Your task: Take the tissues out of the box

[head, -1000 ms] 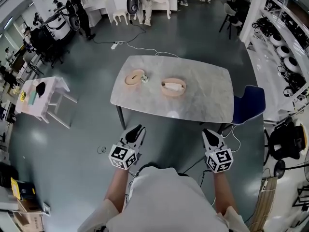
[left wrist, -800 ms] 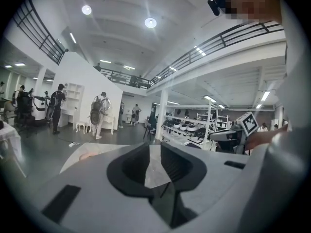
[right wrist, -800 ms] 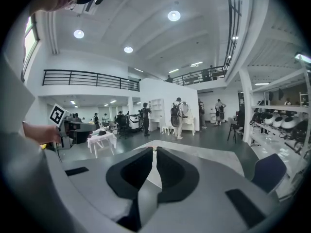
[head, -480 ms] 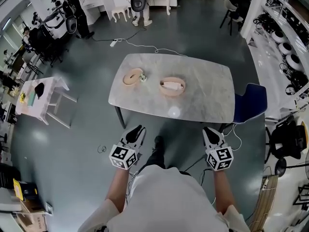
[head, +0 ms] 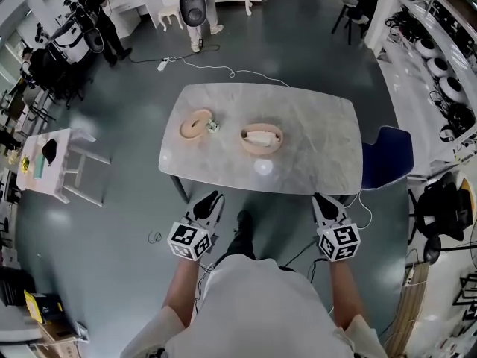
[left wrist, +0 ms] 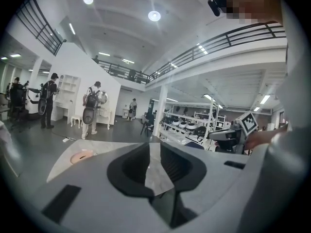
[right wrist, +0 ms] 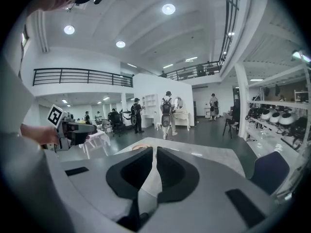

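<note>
A round wooden tissue box (head: pixel 261 140) with a white tissue (head: pixel 260 135) lying in it stands mid-table on the grey marble table (head: pixel 320 140). A second round wooden piece (head: pixel 195 123) lies to its left, also seen in the left gripper view (left wrist: pixel 81 156). My left gripper (head: pixel 211 198) and right gripper (head: pixel 323 198) hover over the floor at the table's near edge, well short of the box. The left gripper (left wrist: pixel 154 144) shows a slim gap between its jaws, nothing in it. On the right gripper (right wrist: pixel 154 148) the slit is narrower and holds nothing.
A blue chair (head: pixel 384 159) stands at the table's right end. A white side table (head: pixel 56 155) sits on the floor to the left. A cable (head: pixel 223 71) runs across the floor behind the table. People stand at the far back, and shelves line the right wall.
The person has walked forward, so the table now sits closer. Both grippers have come up to its near edge. A foot appeared below between the grippers.
</note>
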Tool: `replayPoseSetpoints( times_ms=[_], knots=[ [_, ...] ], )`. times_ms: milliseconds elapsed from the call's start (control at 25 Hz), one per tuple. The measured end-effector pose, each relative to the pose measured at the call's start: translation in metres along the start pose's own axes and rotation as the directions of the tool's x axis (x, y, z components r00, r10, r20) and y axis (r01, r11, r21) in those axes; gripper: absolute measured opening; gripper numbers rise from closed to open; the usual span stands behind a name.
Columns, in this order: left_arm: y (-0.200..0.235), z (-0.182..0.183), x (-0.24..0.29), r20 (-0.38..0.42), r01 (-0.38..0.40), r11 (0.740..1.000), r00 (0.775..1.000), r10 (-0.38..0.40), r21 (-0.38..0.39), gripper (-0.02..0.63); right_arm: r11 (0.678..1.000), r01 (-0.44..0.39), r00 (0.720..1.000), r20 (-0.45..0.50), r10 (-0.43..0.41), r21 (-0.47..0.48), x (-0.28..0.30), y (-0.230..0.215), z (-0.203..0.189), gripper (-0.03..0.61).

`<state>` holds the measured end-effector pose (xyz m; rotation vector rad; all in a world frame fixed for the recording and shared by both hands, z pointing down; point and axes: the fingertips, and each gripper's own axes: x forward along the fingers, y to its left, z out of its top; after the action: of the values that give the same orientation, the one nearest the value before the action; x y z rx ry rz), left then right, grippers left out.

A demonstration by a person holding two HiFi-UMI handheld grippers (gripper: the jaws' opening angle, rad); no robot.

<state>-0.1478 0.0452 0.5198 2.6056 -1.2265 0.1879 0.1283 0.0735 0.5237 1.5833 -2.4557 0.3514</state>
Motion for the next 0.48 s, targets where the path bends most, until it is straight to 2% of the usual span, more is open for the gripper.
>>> replayPoseSetpoints(
  times_ms=[320,480],
  knots=[
    [0.069,0.022,0.063,-0.031,0.03,0.999,0.999,-0.03,-0.011,0.075,0.999,0.028,0.999,-0.038,-0.027,0.017,0.081,-0.02,0.021,0.048],
    [0.099,0.033,0.095,-0.051,0.084,0.996,0.995,-0.084,-0.004,0.075,0.998,0.058,0.997,-0.054,-0.056,0.032,0.119,-0.028,0.03,0.048]
  ],
)
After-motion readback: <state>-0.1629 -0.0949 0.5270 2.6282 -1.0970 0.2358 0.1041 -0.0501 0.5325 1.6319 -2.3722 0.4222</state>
